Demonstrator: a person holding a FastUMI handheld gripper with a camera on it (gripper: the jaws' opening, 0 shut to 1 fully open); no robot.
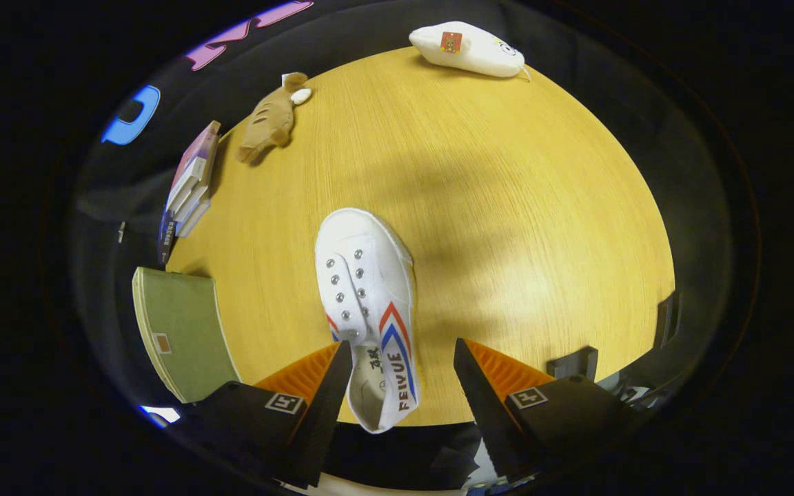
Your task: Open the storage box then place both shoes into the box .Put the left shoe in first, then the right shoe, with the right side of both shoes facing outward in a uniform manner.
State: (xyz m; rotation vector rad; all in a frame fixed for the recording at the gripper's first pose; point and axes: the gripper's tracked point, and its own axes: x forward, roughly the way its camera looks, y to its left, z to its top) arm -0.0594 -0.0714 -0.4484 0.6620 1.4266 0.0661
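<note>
Wood-grain counter [507, 207] carries everything, laid out from left to right: a green box [180, 331] beside the left finger, books [190, 186] and a brown plush [269, 120] beyond it, then the white shoe [369, 303], and a white plush [469, 48] at the far edge. The hand-held gripper [402, 355] hangs with fingers apart, clamped on nothing. The shoe's heel lies between them, nearer the left finger, its long axis running straight ahead, toe pointing away. I judge a short drop would bracket the heel.
</note>
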